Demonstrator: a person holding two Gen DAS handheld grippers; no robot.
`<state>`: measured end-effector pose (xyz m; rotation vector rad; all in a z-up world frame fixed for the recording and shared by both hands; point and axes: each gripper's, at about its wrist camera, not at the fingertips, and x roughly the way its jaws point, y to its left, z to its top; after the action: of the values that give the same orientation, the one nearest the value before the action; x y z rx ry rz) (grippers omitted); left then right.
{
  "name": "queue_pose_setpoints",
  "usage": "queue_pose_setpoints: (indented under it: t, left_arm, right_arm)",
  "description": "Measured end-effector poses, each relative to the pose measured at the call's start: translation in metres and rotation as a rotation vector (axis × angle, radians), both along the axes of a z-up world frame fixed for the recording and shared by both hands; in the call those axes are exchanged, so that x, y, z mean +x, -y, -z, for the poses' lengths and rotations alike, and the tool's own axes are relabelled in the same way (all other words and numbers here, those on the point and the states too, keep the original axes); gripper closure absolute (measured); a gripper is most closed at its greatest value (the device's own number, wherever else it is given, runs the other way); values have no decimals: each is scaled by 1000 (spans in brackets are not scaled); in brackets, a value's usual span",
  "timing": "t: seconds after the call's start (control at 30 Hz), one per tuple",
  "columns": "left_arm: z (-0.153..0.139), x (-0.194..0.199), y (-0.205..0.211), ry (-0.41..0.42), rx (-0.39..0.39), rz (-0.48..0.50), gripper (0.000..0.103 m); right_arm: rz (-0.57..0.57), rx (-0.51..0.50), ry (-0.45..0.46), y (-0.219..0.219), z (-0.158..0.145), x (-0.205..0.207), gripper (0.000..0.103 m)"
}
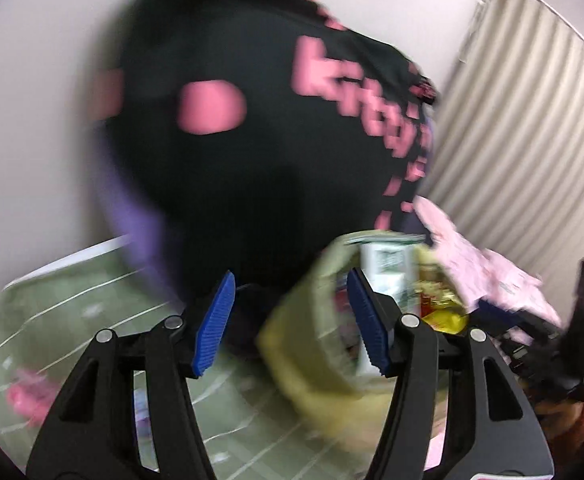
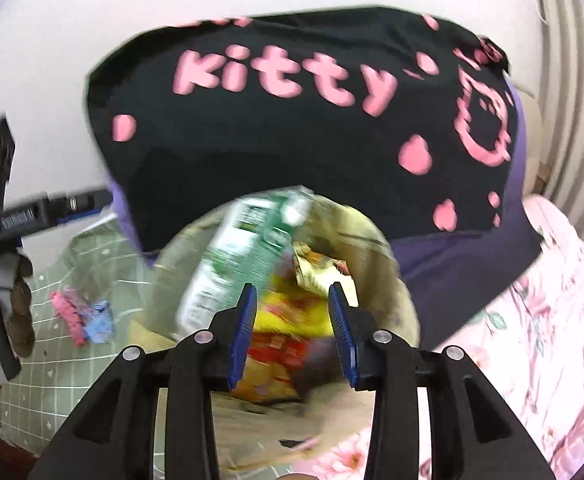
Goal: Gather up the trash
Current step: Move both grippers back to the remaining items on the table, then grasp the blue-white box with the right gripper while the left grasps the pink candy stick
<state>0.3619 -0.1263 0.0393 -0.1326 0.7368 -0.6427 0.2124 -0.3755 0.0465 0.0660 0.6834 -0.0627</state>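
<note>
Right wrist view: tan trash bag (image 2: 375, 240) on bed, mouth open, holds green-white carton (image 2: 236, 256) and crinkly wrappers (image 2: 284, 316); light, soft, grab rim. Right claw (image 2: 292, 328) spread above, empty. Only here: pink-blue scraps (image 2: 82, 316). Left wrist view: left claw (image 1: 292, 320) spread.

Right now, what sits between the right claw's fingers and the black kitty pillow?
Right wrist view: the open paper bag of trash, a green-and-white carton on top, yellow wrappers below. Right claw is open above it.

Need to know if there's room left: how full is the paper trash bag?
Fairly full: the paper bag stands open, with a green-and-white carton and yellow and red wrappers piled near its rim.
</note>
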Motion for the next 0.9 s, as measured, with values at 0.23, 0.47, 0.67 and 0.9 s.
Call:
queue_pose_setpoints:
  t: [0.23, 0.47, 0.67, 0.9]
  left_arm:
    - [66, -18, -103, -139, 61, -221, 48]
    - [95, -28, -185, -218, 41, -387, 48]
    - [109, -34, -225, -259, 18, -409, 48]
    - [111, -22, -239, -308, 10, -377, 48]
  right_arm:
    - [-201, 1, 31, -73, -4, 17, 67]
    - [-428, 14, -91, -163, 41, 46, 60]
    - [-577, -33, -176, -226, 80, 60, 60]
    - [-596, -127, -178, -263, 112, 83, 60]
